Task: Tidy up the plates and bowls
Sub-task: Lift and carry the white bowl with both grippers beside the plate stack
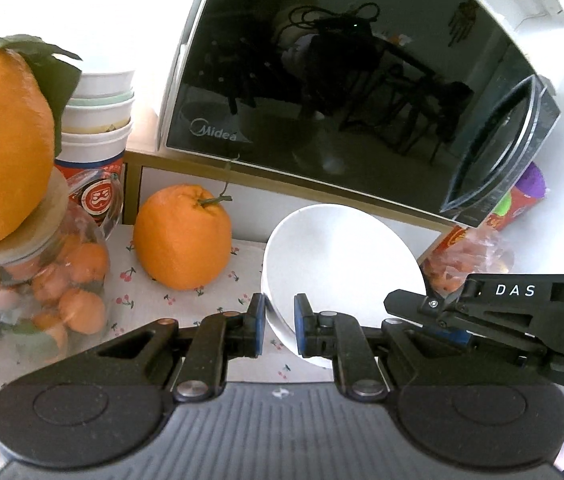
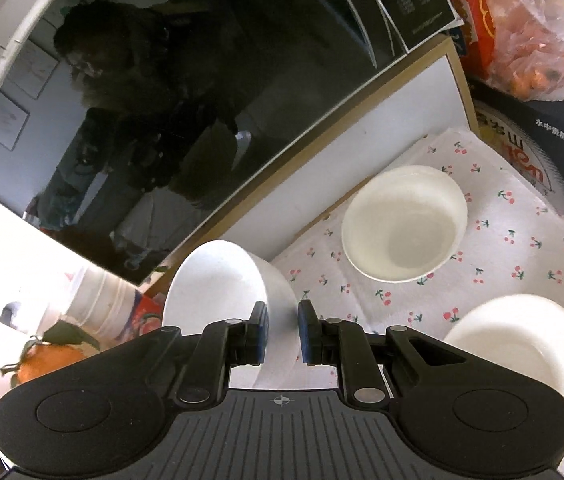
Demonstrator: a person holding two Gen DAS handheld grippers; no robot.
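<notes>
Both my left hand-held gripper (image 1: 280, 326) and right hand-held gripper (image 2: 283, 332) clamp one white bowl (image 1: 341, 264) by its rim, while two bowls at my two o'clock (image 2: 403, 222) and four o'clock (image 2: 521, 344) await stacking.

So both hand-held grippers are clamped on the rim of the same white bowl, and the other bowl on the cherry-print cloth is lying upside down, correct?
Not quite. The other bowl sits upright, its opening facing up, as the right wrist view shows. The rest holds: the left hand-held gripper and the right hand-held gripper are both clamped on the rim of the same white bowl, above the cherry-print cloth.
</notes>
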